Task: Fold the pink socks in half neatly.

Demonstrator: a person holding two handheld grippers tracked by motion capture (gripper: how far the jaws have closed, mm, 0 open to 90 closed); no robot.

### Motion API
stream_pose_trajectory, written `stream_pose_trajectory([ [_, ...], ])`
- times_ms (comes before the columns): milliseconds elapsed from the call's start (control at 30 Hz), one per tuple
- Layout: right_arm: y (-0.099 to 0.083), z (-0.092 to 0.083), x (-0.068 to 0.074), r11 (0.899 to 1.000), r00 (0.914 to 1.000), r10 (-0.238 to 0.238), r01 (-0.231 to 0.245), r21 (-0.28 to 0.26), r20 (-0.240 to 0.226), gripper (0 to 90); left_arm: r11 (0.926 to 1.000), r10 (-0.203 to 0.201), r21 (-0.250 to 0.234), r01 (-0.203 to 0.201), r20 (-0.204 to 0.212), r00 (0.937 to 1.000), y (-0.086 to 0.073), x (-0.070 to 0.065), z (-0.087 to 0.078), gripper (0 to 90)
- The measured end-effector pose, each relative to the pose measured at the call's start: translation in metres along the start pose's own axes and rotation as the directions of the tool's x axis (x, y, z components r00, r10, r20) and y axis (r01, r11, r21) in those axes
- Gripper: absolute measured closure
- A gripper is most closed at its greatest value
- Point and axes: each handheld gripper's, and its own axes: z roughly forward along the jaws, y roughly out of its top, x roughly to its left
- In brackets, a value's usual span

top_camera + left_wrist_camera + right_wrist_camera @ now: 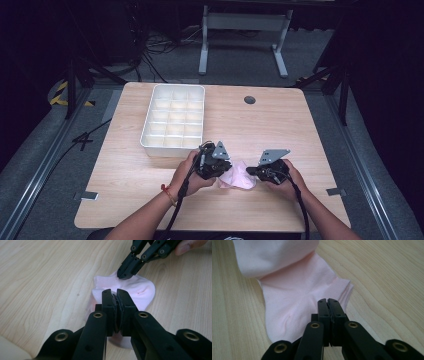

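The pink sock (237, 176) lay on the counter (125, 200) between the left hand-held gripper (223, 169) and right hand-held gripper (251, 171), each pinching an end. Pulling too hard (thin cloth slips) might tug it free.

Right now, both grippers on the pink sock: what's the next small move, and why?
Probably fold the sock over: left gripper and right gripper are shut, each at an edge of it, and it lies partly doubled on the table. The white divided tray looks like its destination.
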Motion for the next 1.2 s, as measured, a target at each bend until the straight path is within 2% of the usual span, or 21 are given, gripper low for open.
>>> stream_pose_trajectory([
  [133, 0.002, -0.008, -0.002, 1.000, 0.9998, -0.008, 0.008, -0.014, 0.019, 89.2, 0.9998, 0.012, 0.013, -0.012, 0.002, 0.9999, 0.003, 0.000, 0.004, 85.5],
  [167, 0.002, -0.015, -0.006, 0.999, 0.9995, 0.012, -0.011, -0.033, 0.029, 89.2, 0.9999, 0.011, 0.011, -0.011, 0.003, 0.9999, 0.003, 0.000, 0.003, 85.3],
  [267, -0.001, -0.017, -0.010, 0.999, 0.9988, 0.034, -0.033, -0.029, 0.035, 89.2, 1.0000, -0.007, 0.003, 0.007, 0.000, 1.0000, 0.003, 0.002, 0.002, 84.8],
  [367, -0.005, -0.013, -0.014, 0.999, 0.9986, 0.039, -0.039, 0.009, 0.035, 89.2, 0.9999, -0.010, -0.005, 0.010, 0.004, 0.9999, 0.005, 0.003, 0.003, 84.7],
  [567, -0.006, -0.007, -0.013, 0.999, 0.9990, 0.038, -0.039, 0.028, 0.024, 89.2, 1.0000, 0.004, -0.002, -0.004, 0.018, 0.9998, 0.013, -0.002, 0.011, 84.5],
  [1033, -0.004, -0.004, -0.010, 0.999, 0.9994, 0.033, -0.034, 0.022, 0.006, 89.3, 0.9996, 0.024, 0.012, -0.025, 0.064, 0.9977, 0.028, -0.013, 0.038, 84.7],
  [1200, -0.005, -0.004, -0.010, 0.999, 0.9994, 0.035, -0.035, 0.020, 0.005, 89.3, 0.9998, 0.011, 0.013, -0.012, 0.070, 0.9975, 0.028, -0.014, 0.043, 83.4],
])
